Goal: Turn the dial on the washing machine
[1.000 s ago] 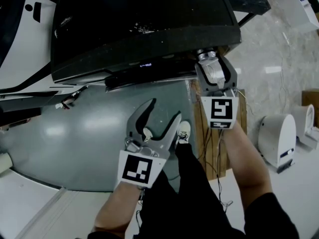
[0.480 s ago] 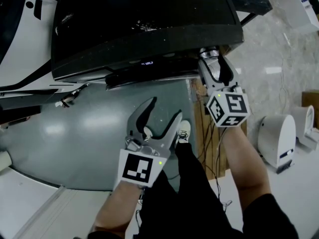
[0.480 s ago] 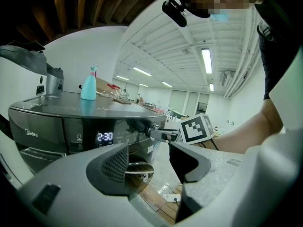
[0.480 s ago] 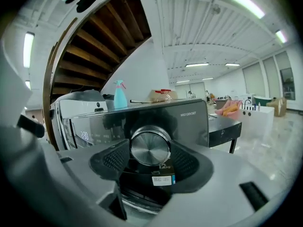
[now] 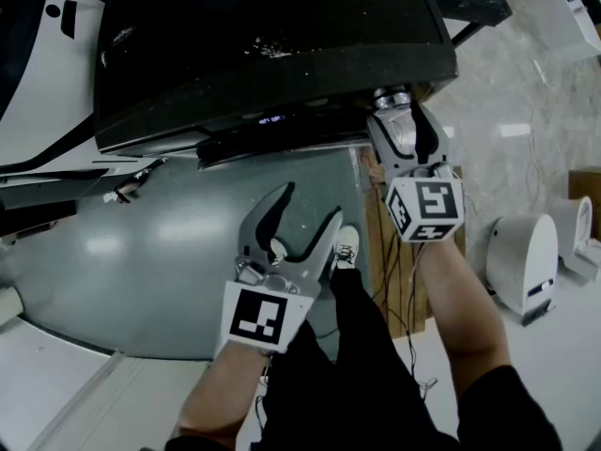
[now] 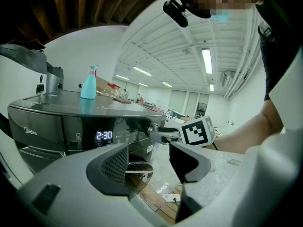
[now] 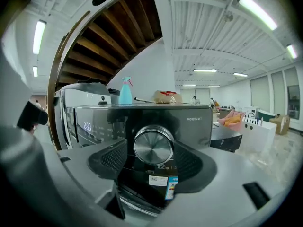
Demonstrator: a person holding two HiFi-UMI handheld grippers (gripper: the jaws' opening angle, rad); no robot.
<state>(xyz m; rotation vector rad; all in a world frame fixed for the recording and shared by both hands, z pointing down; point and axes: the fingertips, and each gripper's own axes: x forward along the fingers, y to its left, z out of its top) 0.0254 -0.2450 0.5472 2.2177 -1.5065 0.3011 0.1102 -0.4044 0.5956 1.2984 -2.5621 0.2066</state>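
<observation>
- Round brushed-metal dial [image 7: 153,145] at the right end of the control panel of the dark grey front-loading washing machine [image 5: 263,36], just under the lip of the top.
- Right gripper [image 5: 399,120] head-on to it: dial dead centre between the two dark ribbed pads, with the turning axis straight out of the panel and along the line of the jaws.
- Jaws there just opened further, now spread wide to either side of the dial; pads just beside the rim, apparently not pressing.
- Judged from that: for another twist, only a closing on the rim and a roll of the wrist needed, no reaching. Right hand by far the nearer.
- Left gripper [image 5: 305,212] well apart from the dial, lower and to the left, before the machine's lower front. Jaws wide and empty, nothing past them but the machine front and wooden boards [image 6: 156,205].
- Lit display reading 2:30 [image 6: 103,135] left of the dial on the same panel; teal spray bottle [image 6: 88,82] upright on the machine's top.
- In the head view, dial mostly tucked under the overhanging top, only a silver sliver showing; panel face not visible from there.
- Marks around the dial too small and dark to read; pointer position impossible to tell; contact between pads and rim hard to settle from any view.
</observation>
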